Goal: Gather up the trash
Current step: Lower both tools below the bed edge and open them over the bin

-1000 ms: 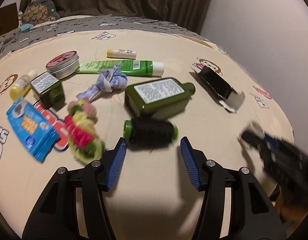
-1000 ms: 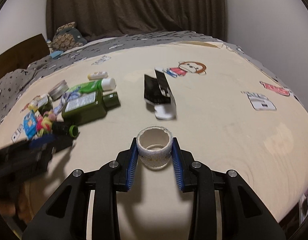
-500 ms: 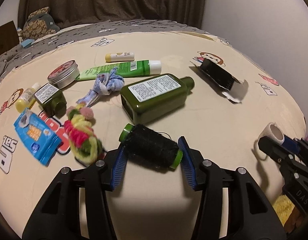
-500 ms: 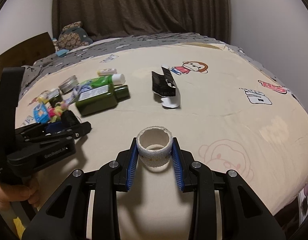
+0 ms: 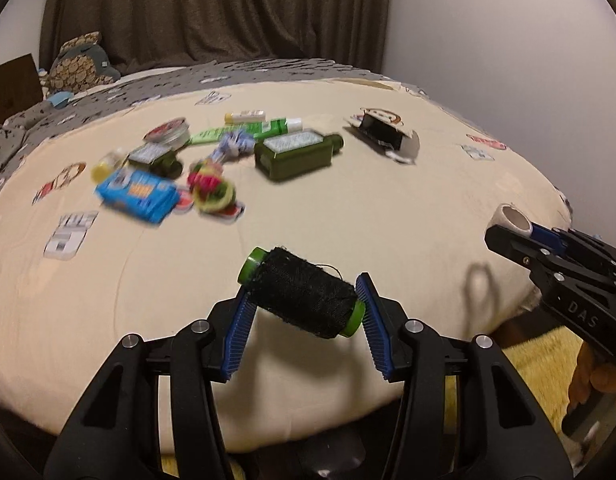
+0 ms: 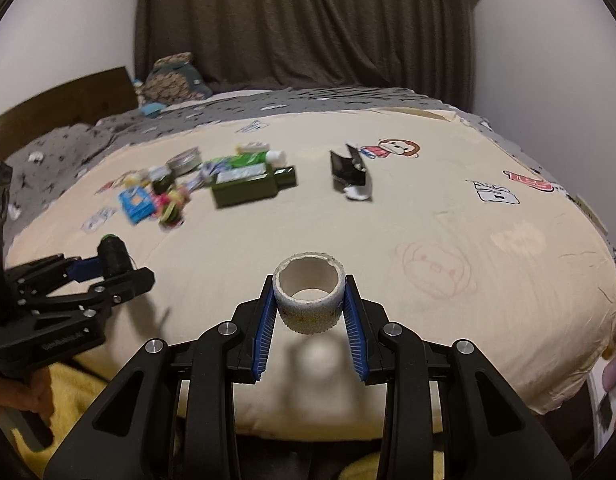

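Above a bed's [image 5: 347, 220] near edge, the left gripper [image 5: 304, 316] pinches a black thread spool [image 5: 304, 298] and the right gripper [image 6: 309, 314] pinches a cardboard ring [image 6: 309, 300], both lifted clear, likely for carrying to disposal.

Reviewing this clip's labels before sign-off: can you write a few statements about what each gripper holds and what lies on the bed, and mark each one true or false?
1. The left gripper is shut on the black thread spool. True.
2. The right gripper is open with nothing in it. False: it is shut on the white tape roll.
3. The thread spool lies on the bed. False: it is lifted clear of the bedspread, held between the pads.
4. The large green bottle lies on its side on the bed. True.
5. The black carton sits inside the cluster of items around the bottle. False: it lies apart, to the bottle's right.
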